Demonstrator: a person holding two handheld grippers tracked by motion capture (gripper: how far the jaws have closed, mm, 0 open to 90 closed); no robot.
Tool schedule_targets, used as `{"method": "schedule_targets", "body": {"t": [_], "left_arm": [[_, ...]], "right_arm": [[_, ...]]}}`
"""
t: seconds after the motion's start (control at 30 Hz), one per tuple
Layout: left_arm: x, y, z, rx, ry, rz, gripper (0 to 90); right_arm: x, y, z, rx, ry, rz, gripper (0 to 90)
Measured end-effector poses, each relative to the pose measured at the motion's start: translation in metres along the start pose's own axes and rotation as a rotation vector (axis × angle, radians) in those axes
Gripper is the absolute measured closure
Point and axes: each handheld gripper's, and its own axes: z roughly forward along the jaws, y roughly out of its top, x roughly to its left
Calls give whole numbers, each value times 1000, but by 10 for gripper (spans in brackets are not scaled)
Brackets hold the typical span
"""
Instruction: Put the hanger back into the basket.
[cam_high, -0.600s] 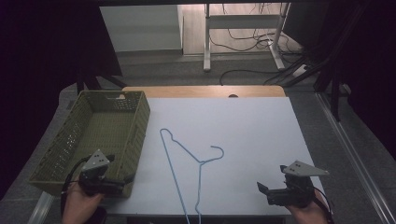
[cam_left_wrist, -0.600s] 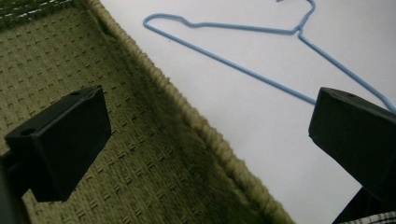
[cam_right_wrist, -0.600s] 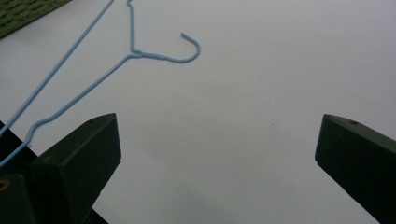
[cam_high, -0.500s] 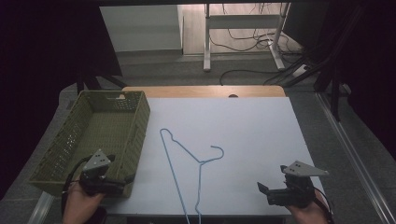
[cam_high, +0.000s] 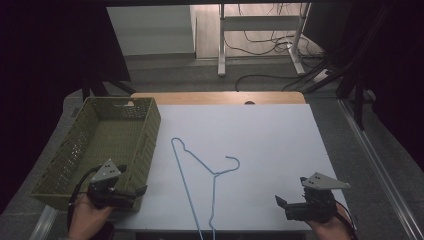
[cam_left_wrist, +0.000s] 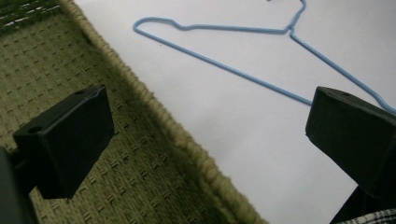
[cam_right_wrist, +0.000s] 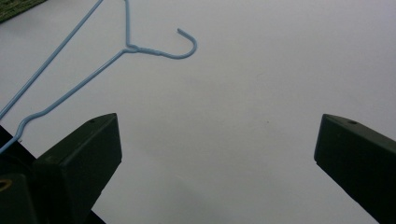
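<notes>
A light blue wire hanger (cam_high: 200, 175) lies flat on the white table top (cam_high: 270, 145), its hook (cam_high: 232, 161) curling toward the right. In the left gripper view the hanger (cam_left_wrist: 224, 51) lies beyond the basket rim; in the right gripper view the hanger (cam_right_wrist: 116, 51) lies at upper left. My left gripper (cam_high: 137, 192) hovers over the near right corner of the green woven basket (cam_high: 75, 150), jaws wide apart, nothing between them. My right gripper (cam_high: 282, 205) stands open and empty near the table's front edge, right of the hanger.
The green basket (cam_left_wrist: 70, 140) sits at the table's left side and looks empty. A wooden strip (cam_high: 215, 97) edges the table's far side. Beyond it are a white desk frame (cam_high: 260, 30) and floor cables (cam_high: 280, 80).
The left gripper has shifted slightly toward the right over the basket corner. The right gripper and the hanger hold their places.
</notes>
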Motion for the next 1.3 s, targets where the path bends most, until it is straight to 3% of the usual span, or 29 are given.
{"method": "schedule_targets", "body": {"t": [0.13, 0.27, 0.37, 0.5, 0.63, 0.83, 0.93, 1.3], "left_arm": [[-1, 2, 1, 10, 0, 17, 14], [-3, 6, 0, 6, -10, 9, 13], [-5, 12, -1, -1, -33, 10, 11], [-6, 17, -1, 9, -24, 23, 3], [-5, 23, -1, -13, -58, 9, 4], [-6, 39, 1, 31, -74, 27, 10], [-10, 50, 8, 63, -88, 55, 14], [-27, 78, 27, 96, -133, 82, 14]], "right_arm": [[0, 0, 0, 3, -2, -5, 2], [0, -1, -1, 4, -4, -5, 2], [0, -1, -2, 4, -5, -5, 2], [0, -1, -3, 2, -7, -4, 2], [0, -1, -4, 1, -11, -1, 2], [0, -1, -4, 1, -13, -1, 2], [0, -2, -4, 6, -12, 0, 2], [-1, -3, -4, 11, -13, -4, 3]]}}
